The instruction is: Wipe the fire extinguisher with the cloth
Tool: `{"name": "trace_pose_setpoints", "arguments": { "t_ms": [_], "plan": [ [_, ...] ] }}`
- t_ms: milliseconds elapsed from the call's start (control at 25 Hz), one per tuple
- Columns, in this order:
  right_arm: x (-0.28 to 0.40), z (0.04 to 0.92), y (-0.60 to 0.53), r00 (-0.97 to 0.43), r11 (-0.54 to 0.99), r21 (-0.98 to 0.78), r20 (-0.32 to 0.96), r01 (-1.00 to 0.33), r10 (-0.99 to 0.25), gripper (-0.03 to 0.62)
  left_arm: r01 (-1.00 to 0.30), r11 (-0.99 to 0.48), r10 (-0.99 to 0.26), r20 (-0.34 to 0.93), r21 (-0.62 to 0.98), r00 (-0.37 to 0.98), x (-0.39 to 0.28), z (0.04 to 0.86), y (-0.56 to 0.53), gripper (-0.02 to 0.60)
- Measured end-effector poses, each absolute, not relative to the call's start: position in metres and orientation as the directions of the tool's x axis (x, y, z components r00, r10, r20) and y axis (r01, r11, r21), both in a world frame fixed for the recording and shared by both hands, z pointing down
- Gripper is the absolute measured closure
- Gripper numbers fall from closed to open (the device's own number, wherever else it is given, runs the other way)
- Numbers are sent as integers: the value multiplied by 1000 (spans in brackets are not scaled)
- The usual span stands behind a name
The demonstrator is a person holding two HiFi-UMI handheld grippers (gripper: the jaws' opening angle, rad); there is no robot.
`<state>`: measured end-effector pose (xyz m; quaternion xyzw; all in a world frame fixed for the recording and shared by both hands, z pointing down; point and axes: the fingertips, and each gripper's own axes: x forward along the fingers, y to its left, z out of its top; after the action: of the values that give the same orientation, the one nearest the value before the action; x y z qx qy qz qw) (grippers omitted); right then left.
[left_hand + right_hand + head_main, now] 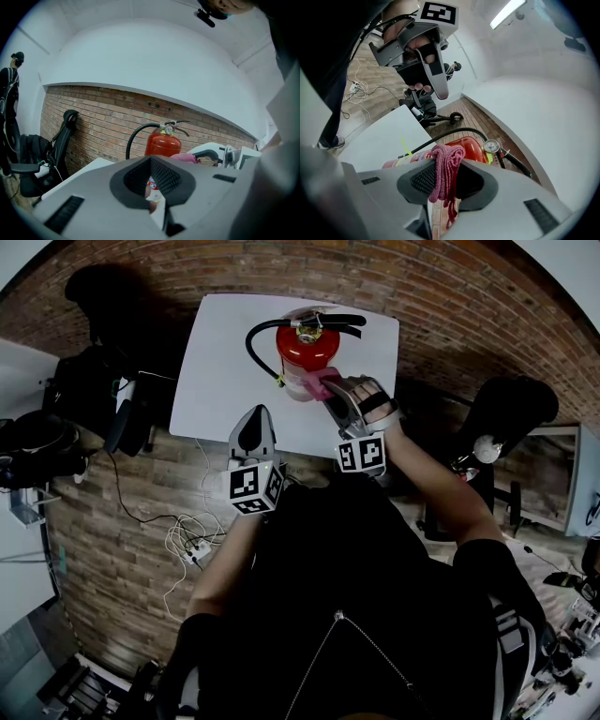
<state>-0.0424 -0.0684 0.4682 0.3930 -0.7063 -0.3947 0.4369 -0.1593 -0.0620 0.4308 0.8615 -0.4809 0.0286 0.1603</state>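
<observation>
The fire extinguisher [302, 360] stands upright on the bench [220, 362], right in front of your right hand-held gripper [328, 390]. There's just the one red cylinder, with one black hose [255, 345] looping off its head and one gauge [491, 146] on top. The pink cloth [317, 382] is at the lower side of the body, looking as if it touches the red surface. It's bunched into a wad between that hand-held gripper's jaws, which are clenched on it, with a tail hanging down behind the pads. I'd say the wad sticks out past the tips so fabric, not plastic, meets the paint. One cloth, and it's yours.

Your left hand-held gripper [255, 423] sits back from the cylinder, nearer your body, aimed at it with its jaws closed tip to tip on nothing. Its own view shows only the extinguisher through the slit below the tips. My read is that it's waiting to steady the cylinder if the rubbing tips it. So that's two hand-held grippers, one working and one spare, over one bench that carries nothing else I can see.
</observation>
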Motion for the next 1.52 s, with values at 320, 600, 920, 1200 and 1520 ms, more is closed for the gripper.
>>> {"name": "trace_pose_setpoints", "arguments": {
  "t_ms": [320,600,920,1200,1520],
  "plan": [
    [-44,443,-66,-291,335,917,267,-216,-919,474,-839,-479,-827,188,259,531,-167,426,-60,574],
    [-45,421,-67,-257,287,929,225,-235,-940,476,-828,-494,-823,166,267,544,-167,419,-62,574],
    [-36,394,-78,-193,212,935,161,-284,-968,476,-818,-504,-817,155,276,555,-175,417,-65,574],
    [-53,387,-70,-204,239,902,174,-359,-963,474,-818,-501,-816,160,284,555,-187,420,-74,574],
    [-75,471,-51,-215,424,803,366,-419,-905,476,-819,-495,-810,186,290,556,-200,433,-76,574]
  ]
}}
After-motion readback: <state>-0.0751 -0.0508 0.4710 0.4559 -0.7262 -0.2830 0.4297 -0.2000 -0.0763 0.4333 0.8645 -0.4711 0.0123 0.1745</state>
